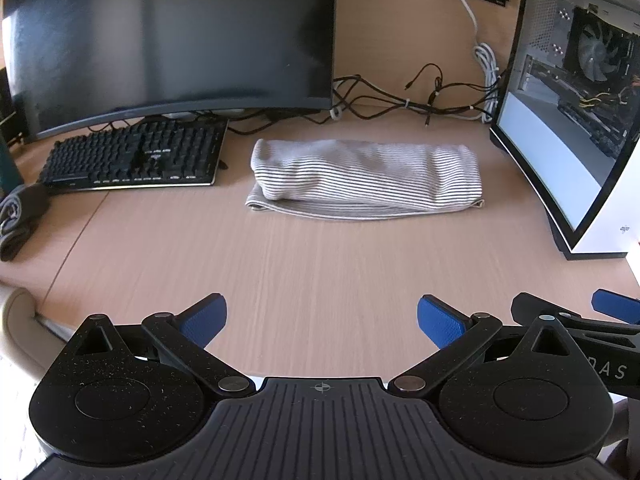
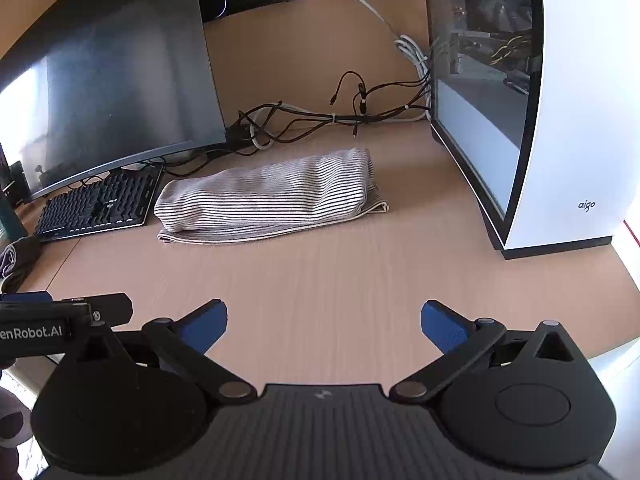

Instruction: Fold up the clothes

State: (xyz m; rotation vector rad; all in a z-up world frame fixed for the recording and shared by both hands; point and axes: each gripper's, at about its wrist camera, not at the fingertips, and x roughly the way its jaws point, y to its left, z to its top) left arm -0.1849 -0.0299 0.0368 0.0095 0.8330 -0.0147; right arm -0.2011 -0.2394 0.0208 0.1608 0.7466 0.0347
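Both of mine were spread wide and empty: left gripper (image 1: 322, 322) and right gripper (image 2: 324, 324) hovered over bare desk (image 1: 320, 272), on the near side of the striped garment (image 1: 366, 178). Nothing was between the blue pads (image 1: 204, 320) on either one. My guess is they were parked low and level, pointing at the cloth, either just off a fold or about to go in for one.

The striped garment lay flat on the desk as a long bundle, already doubled over; a lower layer's edge stuck out along its near side. Judging by that, the fold was well along, maybe one more halving left. It sat clear of clutter, probably so both ends could be reached.

Relative to the striped garment:
- keyboard (image 1: 134, 158) just to its left, monitor (image 1: 172, 40) behind that
- cables (image 1: 400, 100) behind it, against the back panel
- PC case (image 1: 568, 120) to its right, near but apart
- dark cloth pile (image 1: 20, 216) well off to the left, past the keyboard, at the frame edge. Could have been next in queue; can't tell what it is.

Count: 2 grippers, 1 striped garment, 1 dark pile, 1 keyboard, 1 monitor, 1 PC case. Cables: several, tangled, not countable.
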